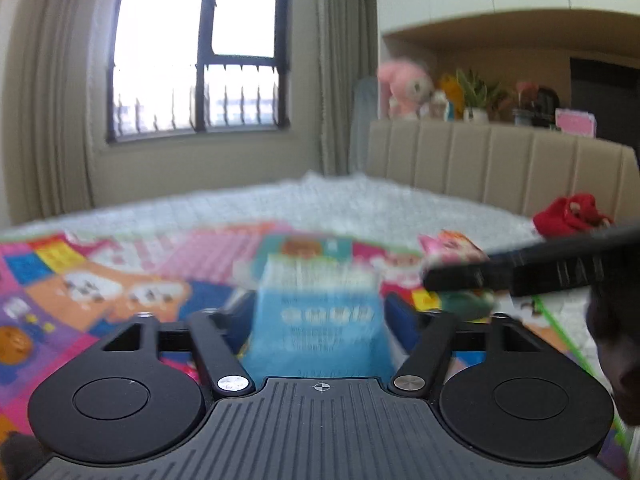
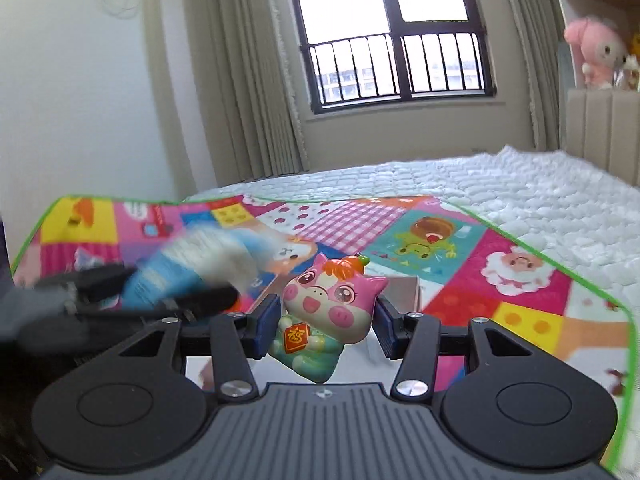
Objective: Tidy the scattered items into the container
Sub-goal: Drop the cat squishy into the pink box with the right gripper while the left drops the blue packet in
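Observation:
My left gripper [image 1: 320, 312] is shut on a blue and white packet [image 1: 318, 316], held above the colourful play mat [image 1: 120, 280]; the view is blurred. The packet also shows blurred in the right wrist view [image 2: 192, 268], between the left gripper's black fingers [image 2: 208, 298]. My right gripper [image 2: 326, 324] is shut on a pink pig figurine [image 2: 324, 312] with orange hair and a green body. The figurine's head shows in the left wrist view [image 1: 452, 244], behind the right gripper's fingers [image 1: 480, 276]. A grey box edge [image 2: 404, 292] lies just behind the figurine.
The play mat [image 2: 460, 248] lies on a white quilted bed [image 2: 520, 192]. A red soft item [image 1: 568, 216] sits on the bed at the right. A beige headboard [image 1: 500, 160] with plush toys [image 1: 404, 88] stands behind. Window and curtains at the back.

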A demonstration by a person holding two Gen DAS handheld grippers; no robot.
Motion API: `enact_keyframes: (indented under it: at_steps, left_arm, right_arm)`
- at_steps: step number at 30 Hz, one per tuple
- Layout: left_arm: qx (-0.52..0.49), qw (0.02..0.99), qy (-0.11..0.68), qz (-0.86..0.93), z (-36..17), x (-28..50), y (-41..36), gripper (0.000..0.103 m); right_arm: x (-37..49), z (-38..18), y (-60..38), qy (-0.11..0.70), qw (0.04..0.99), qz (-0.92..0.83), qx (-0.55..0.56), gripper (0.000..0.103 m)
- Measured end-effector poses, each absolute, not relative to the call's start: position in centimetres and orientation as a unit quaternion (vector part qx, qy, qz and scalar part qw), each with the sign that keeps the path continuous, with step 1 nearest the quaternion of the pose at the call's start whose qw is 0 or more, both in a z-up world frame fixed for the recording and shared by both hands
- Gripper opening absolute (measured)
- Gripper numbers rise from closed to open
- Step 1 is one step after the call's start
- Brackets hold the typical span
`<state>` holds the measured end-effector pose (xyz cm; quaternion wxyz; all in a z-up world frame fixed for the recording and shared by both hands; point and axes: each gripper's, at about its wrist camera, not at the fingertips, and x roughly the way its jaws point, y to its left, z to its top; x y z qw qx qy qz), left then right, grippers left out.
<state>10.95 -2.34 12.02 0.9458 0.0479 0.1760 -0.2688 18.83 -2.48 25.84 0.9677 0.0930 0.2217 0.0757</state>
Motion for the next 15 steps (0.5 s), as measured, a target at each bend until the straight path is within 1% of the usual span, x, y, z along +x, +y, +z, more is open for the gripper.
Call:
enact_keyframes:
  at_steps: [1,2,3,4,7,11,15]
  left_arm:
    - [0.044,0.944,0.189,-0.266,11.4,11.4,-2.0,0.081]
    - [0.041,0.944,0.193,-0.265,10.8,11.2,-1.5,0.086]
    - [0.036,0.944,0.193,-0.265,10.2,10.8,-0.8,0.095]
    - [0.031,0.945,0.193,-0.263,9.6,10.1,0.0,0.097]
    - [0.024,0.942,0.21,-0.26,7.8,7.8,2.0,0.098]
    - [0.001,0.937,0.255,-0.24,5.0,6.0,4.2,0.101]
    - [-0.021,0.934,0.285,-0.213,3.2,5.5,6.3,0.101]
  right_arm:
    - [20.2,25.6,-2.8,0.231,0.965,0.07,0.106,0.059]
    - [21.2,25.4,-3.2,0.238,0.962,0.062,0.118,0.062]
    - [21.8,25.2,-3.5,0.242,0.96,0.057,0.129,0.062]
    - [22.1,25.0,-3.8,0.242,0.959,0.057,0.135,0.062]
    - [22.2,24.4,-4.0,0.24,0.961,0.043,0.129,0.063]
    - [23.1,23.7,-3.1,0.261,0.957,0.037,0.122,0.063]
    - [24.0,23.1,1.2,0.288,0.952,0.072,0.077,0.062]
